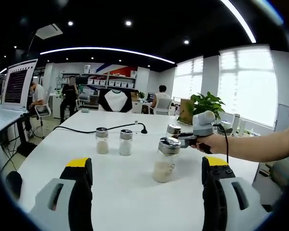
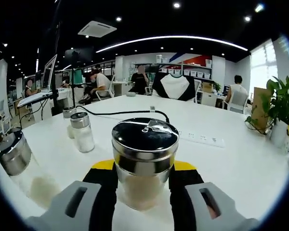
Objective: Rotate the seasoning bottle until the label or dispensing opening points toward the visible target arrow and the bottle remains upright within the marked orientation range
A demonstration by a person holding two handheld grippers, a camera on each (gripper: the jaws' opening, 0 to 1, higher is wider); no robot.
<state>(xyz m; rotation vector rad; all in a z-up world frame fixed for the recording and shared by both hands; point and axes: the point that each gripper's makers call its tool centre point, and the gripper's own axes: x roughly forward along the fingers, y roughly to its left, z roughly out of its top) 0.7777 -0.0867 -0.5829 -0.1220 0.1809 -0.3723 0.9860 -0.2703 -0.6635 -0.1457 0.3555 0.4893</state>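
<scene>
The right tool [image 2: 143, 185] pinches the seasoning bottle [image 2: 144, 161] standing upright on the table [image 2: 231, 159], the left tool [image 1: 147, 180] hangs spread nearby, and with no arrow visible, the turn's progress seems unclear.

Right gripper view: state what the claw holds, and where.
The right claw grips a glass seasoning bottle with a steel lid around its body, just below the lid.
</scene>
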